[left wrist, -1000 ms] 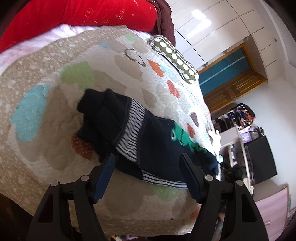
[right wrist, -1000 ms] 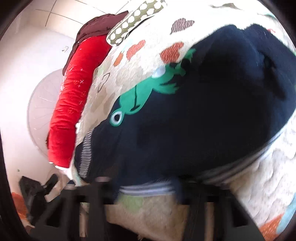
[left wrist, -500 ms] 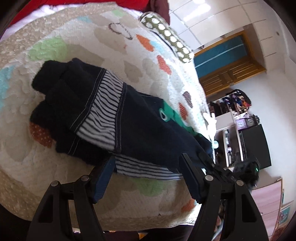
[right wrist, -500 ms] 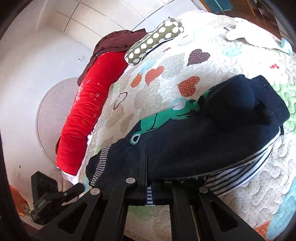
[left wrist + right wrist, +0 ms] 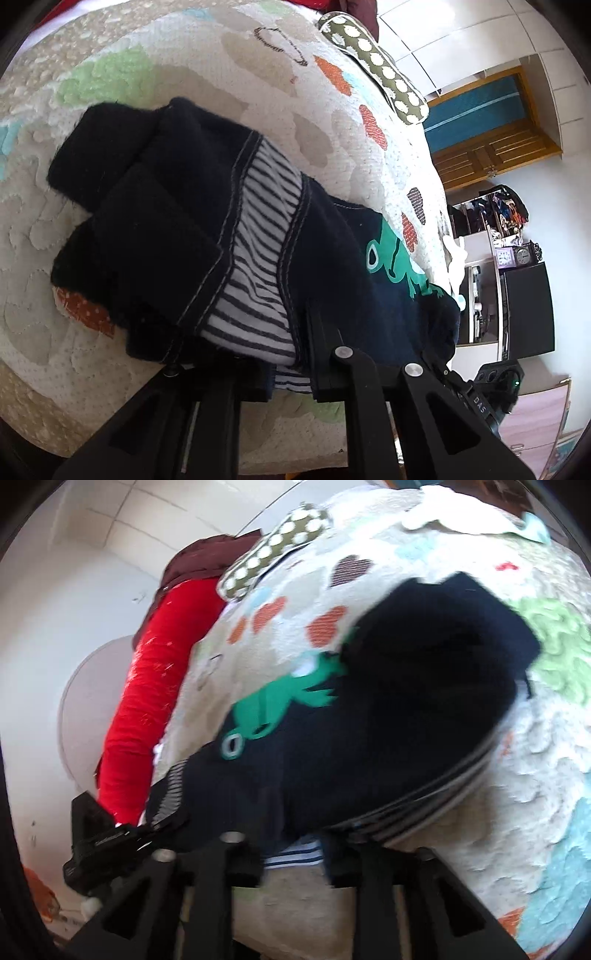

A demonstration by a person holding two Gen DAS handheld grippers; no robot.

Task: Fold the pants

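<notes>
We see pants [image 5: 229,236] lying on bed quilt [image 5: 184,66], near edge. We judge them soft, light, limp; best held at striped hem.

Left tongs [image 5: 291,369] closed on near striped edge. Right tongs [image 5: 291,853] part open, hem between fingers; grip unclear, blurred.

Long axis runs between both tongs, along bed edge.

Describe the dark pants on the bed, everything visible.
The pants are dark navy, soft knit-looking, with grey-and-white striped panels and a green frog-like print. They lie bunched and partly folded on the quilted heart-pattern bedspread, near its edge. The left hand-held gripper is shut on the near striped hem; the right hand-held gripper meets the same edge, its grip blurred.
</notes>
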